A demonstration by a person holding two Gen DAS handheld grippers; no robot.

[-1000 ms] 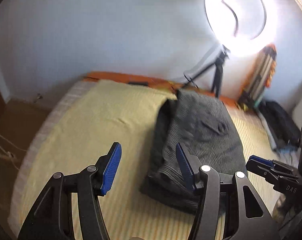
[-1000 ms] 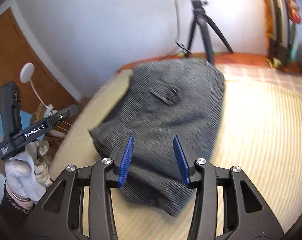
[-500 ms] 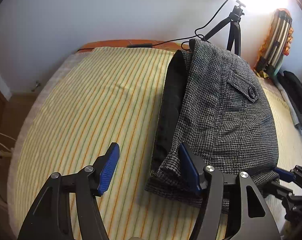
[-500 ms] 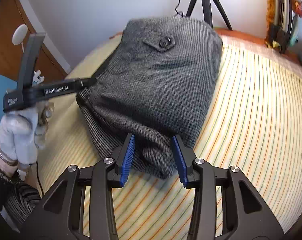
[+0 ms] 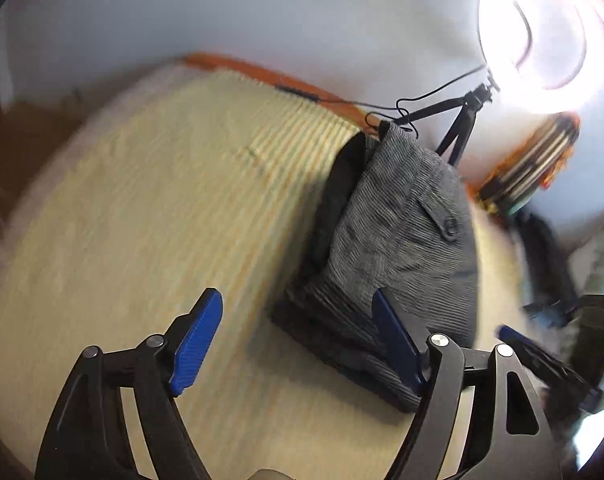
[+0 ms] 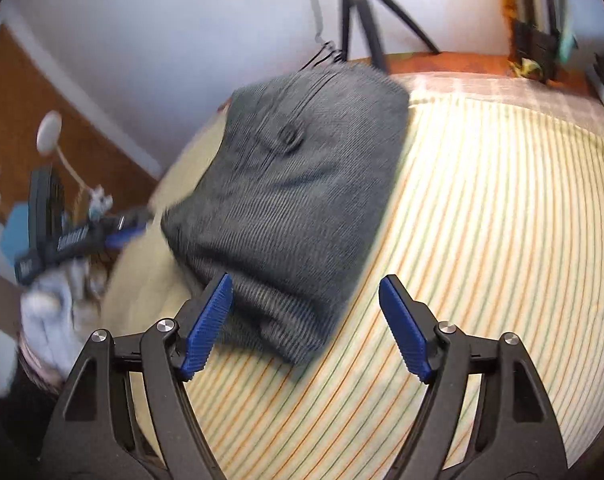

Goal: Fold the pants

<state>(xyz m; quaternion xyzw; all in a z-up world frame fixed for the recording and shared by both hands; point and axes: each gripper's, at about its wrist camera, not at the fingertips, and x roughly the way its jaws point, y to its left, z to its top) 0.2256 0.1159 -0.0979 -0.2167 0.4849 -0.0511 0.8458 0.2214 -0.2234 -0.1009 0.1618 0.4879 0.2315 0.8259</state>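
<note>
- Two claws show, each with blue pads, and both are spreading at this moment with no cloth pinched between the pads.
- Left claw (image 5: 298,338): its jaws stand wide; the pad at 3 o'clock lies in front of the near edge of the pants (image 5: 398,240), the other pad hangs over bare bed cover.
- Right claw (image 6: 306,320): jaws wide apart; the near corner of the pants (image 6: 294,200) sits between them, close to the pad at 9 o'clock, and whether that pad touches the cloth cannot be told. The other pad stands clear over the stripes.
- Folded into a thick grey bundle, the pants lie on the bed (image 6: 502,220), a buttoned pocket flap facing up; in the right wrist view they fill the middle, running toward 12 o'clock.
- Yellow striped cover spreads over the bed, with an orange edge at the far side.
- Beyond the pants at 12 o'clock stands a black tripod (image 6: 362,12); in the left wrist view a bright ring light (image 5: 538,28) glares at 1 o'clock.
- At 9 o'clock in the right wrist view, a gloved hand (image 6: 50,304) holds the left claw, blurred.
</note>
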